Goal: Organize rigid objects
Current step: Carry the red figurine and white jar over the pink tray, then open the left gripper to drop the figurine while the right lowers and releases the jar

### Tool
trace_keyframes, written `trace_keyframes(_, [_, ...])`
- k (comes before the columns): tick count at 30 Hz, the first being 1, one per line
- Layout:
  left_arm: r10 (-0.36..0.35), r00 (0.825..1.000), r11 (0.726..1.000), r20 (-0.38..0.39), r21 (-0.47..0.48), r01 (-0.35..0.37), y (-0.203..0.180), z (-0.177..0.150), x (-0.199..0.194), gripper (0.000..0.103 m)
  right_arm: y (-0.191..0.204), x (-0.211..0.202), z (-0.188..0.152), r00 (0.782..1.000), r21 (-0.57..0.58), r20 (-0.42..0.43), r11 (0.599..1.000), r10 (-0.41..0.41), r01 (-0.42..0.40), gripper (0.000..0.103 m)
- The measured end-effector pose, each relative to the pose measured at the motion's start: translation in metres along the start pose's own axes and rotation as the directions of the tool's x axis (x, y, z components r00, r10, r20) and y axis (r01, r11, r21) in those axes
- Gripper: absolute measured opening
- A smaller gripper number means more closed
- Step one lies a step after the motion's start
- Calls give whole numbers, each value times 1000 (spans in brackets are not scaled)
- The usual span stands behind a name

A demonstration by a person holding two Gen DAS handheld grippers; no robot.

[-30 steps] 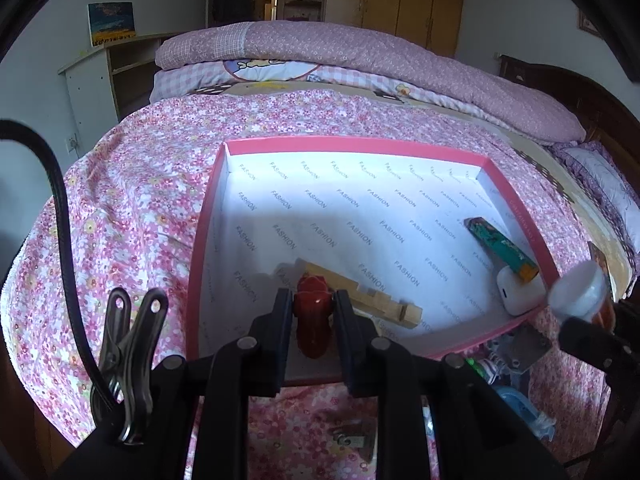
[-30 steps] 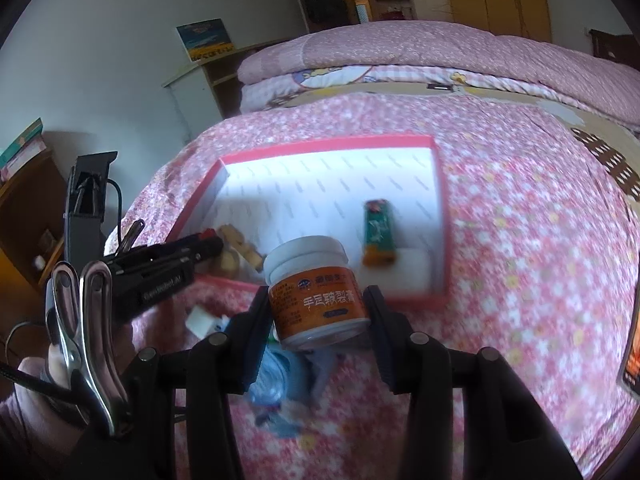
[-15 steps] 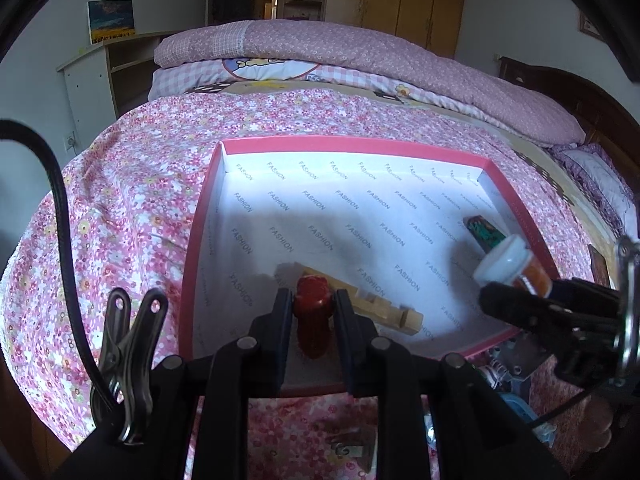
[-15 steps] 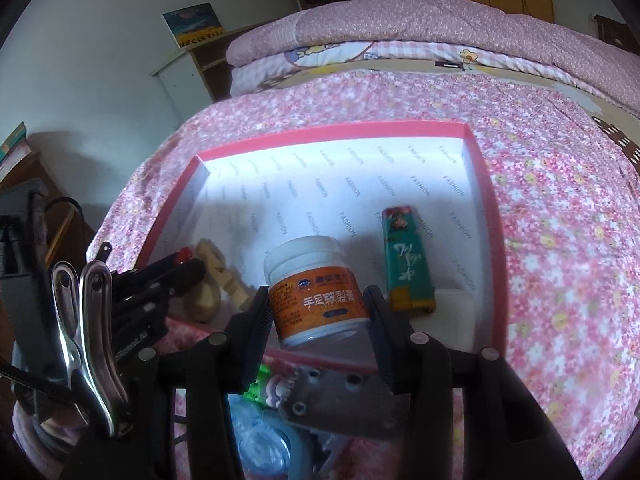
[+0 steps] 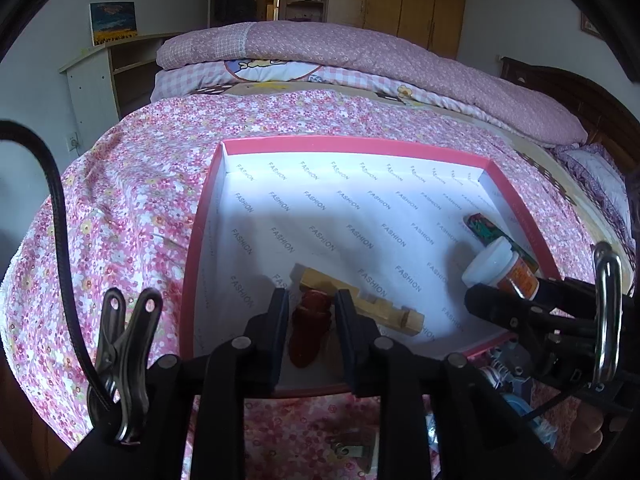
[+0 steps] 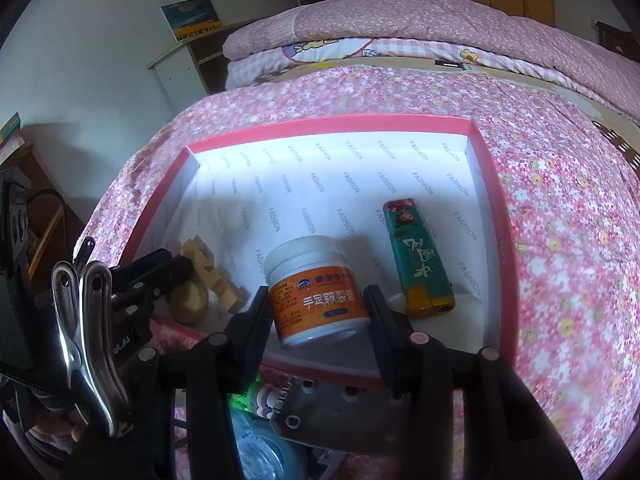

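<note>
A pink-rimmed box [image 5: 352, 147] with white printed lining lies on the flowered bedspread. My left gripper [image 5: 312, 312] hangs over its near left corner. Its jaws are opening around a small dark red object [image 5: 310, 332], which lies on the lining with a thin gap at each pad. A notched wooden block [image 5: 384, 308] lies just behind it. My right gripper [image 6: 318, 300] is shut on a white jar with an orange label [image 6: 316, 284], held over the box's near edge [image 6: 320, 372]. A green lighter [image 6: 416, 256] lies in the box to the jar's right.
On the bedspread in front of the box lie a grey metal part [image 6: 320, 404], a clear blue plastic item [image 6: 256, 452] and a small metal piece [image 5: 352, 448]. Folded pink quilts [image 5: 360, 52] fill the far end of the bed. A white shelf [image 5: 92, 80] stands at the left.
My right gripper has carried the jar forward from above the bedspread to over the box's near edge. The left fingers have parted slightly from the red object; the left hand stayed put.
</note>
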State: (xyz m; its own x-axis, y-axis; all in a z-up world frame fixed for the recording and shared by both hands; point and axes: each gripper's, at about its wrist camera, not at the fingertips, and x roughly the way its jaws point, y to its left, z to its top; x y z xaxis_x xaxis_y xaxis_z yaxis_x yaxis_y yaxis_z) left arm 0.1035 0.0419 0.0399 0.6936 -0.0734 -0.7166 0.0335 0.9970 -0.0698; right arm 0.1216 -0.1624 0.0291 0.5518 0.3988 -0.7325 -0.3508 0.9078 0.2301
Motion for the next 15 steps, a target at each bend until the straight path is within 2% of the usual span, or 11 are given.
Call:
trace_keyframes(2, [-6, 1000, 1000, 3, 1, 6, -1, 0, -1, 41, -1, 0, 1, 1000, 4, 2, 1000, 0, -1, 47])
trace_keyframes(4, [-11, 1000, 1000, -4, 6, 11, -2, -1, -1, 48, 0, 0, 1, 1000, 11, 4, 1000, -5, 4, 47])
trace_keyframes(13, [14, 1000, 998, 0, 67, -14, -14, -3, -6, 51, 4, 0, 1, 1000, 17, 3, 1000, -19, 19, 49])
trace_keyframes(15, [11, 1000, 997, -2, 71, -11, -16, -3, -8, 51, 3, 0, 0, 1000, 24, 1, 1000, -13, 13, 53])
